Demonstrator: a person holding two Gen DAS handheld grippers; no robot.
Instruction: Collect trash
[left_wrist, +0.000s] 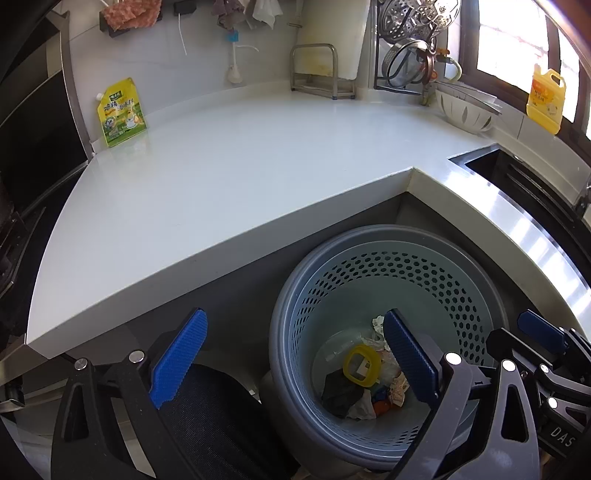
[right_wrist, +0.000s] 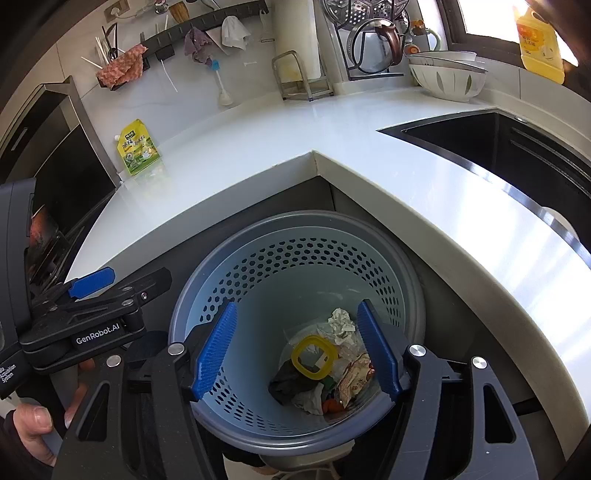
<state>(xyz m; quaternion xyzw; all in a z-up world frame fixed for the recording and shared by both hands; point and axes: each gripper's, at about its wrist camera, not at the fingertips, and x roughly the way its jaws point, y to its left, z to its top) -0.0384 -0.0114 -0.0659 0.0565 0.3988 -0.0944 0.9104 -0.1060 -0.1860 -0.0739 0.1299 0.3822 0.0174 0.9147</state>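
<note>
A blue perforated trash basket stands on the floor below the counter's inner corner. At its bottom lie a yellow ring lid, crumpled paper, a dark wrapper and other scraps. My left gripper is open and empty, held above the basket's left rim. My right gripper is open and empty, directly above the basket's mouth. A yellow-green spout pouch stands on the white counter at the far left.
A dark sink is set into the counter at right. At the back stand a white colander bowl, a dish rack with lids, a yellow detergent bottle and a metal stand. Rags hang on the wall rail.
</note>
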